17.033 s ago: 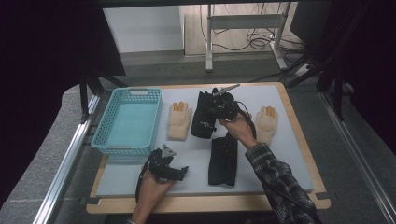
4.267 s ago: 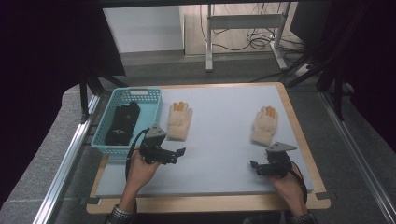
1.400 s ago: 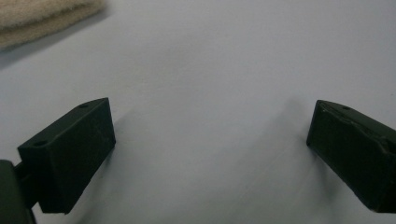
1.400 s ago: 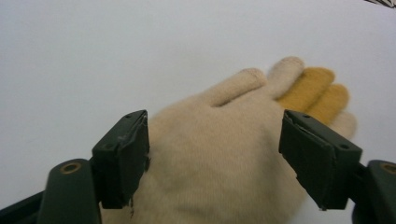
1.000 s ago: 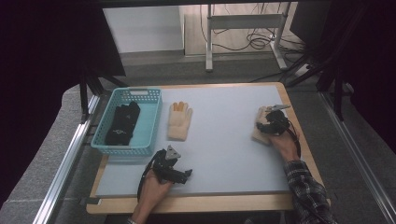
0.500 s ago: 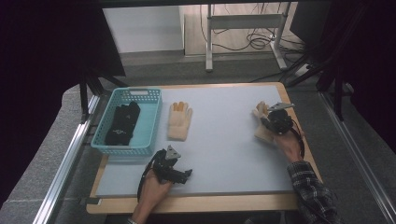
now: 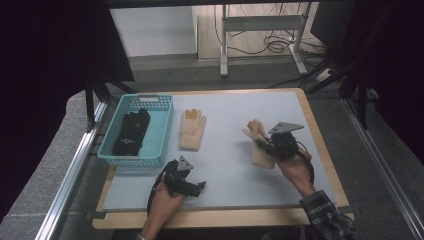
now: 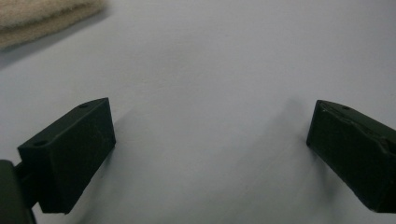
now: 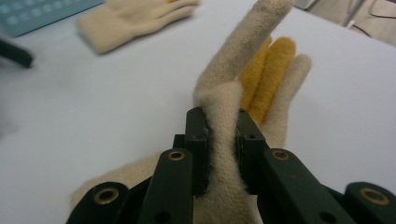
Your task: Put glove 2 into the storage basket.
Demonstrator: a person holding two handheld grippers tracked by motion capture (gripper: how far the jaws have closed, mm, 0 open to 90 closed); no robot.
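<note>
The left gripper (image 8: 210,154) holds its 2 black jaws wide apart over the bare pale table (image 8: 224,70); a cream glove (image 8: 42,16) lies at the upper left corner

This looks like a lab or test workroom. A pale grey work board with a light wooden rim (image 7: 320,140) stands on a grey carpeted floor (image 7: 45,185). Beyond the board are a white metal desk frame (image 7: 260,25) and loose black cables (image 7: 280,45); black curtains (image 7: 45,45) hang beside it.
</note>
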